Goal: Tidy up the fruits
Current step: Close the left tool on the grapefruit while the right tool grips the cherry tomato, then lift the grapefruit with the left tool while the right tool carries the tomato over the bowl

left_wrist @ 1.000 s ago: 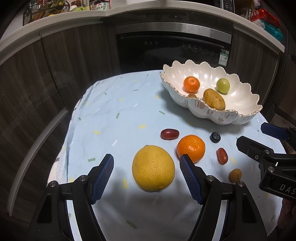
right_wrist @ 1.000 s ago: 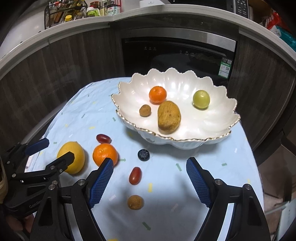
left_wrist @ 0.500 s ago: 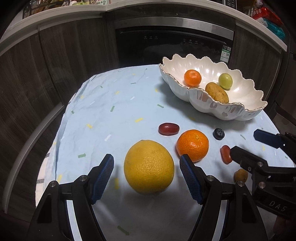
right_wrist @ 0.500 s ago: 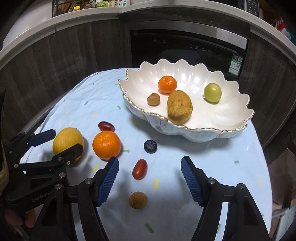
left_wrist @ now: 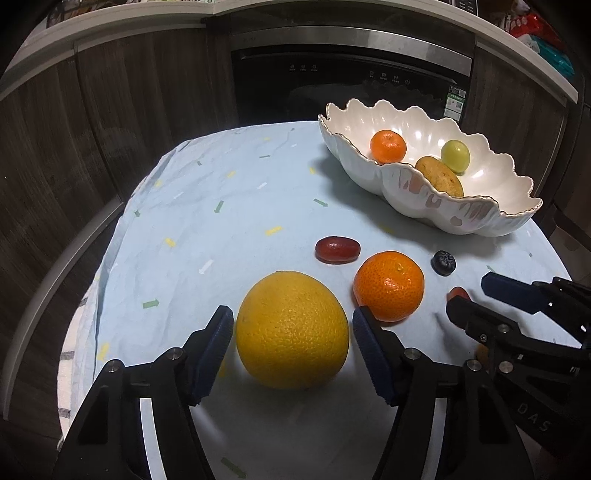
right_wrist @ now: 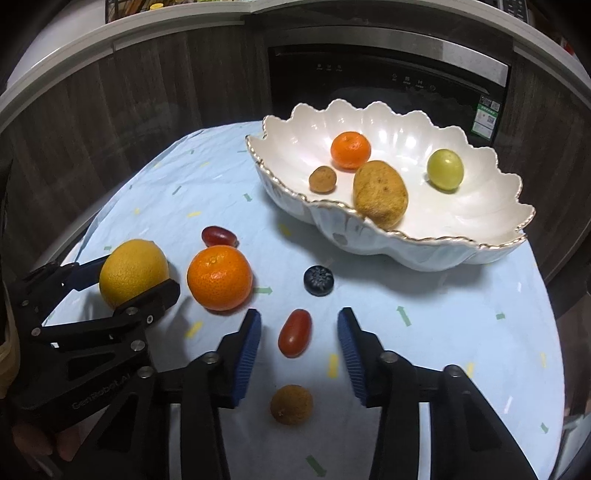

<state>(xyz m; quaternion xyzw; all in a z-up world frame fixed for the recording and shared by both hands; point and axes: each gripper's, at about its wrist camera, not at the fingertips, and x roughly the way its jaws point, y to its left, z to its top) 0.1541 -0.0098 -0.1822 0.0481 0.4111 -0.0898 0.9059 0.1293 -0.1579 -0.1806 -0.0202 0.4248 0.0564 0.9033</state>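
My left hand-held gripper (left_wrist: 291,325) straddles the big round yellow citrus fruit (left_wrist: 291,328), released; my right hand-held gripper (right_wrist: 299,332), also released, flanks the small red oval tomato (right_wrist: 294,333).

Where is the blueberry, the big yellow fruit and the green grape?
blueberry (right_wrist: 318,281), right wrist view, its crown.
big yellow fruit (left_wrist: 291,328), left wrist view, middle of its skin.
green grape (right_wrist: 445,169), right wrist view, its middle.

Domestic kitchen. Evidence: built-in black oven with steel trim (left_wrist: 351,70), dark wood-grain cabinet fronts (left_wrist: 147,103), pale curved worktop (right_wrist: 155,26) carrying what appear to be jars along its far edge, view indistinct.
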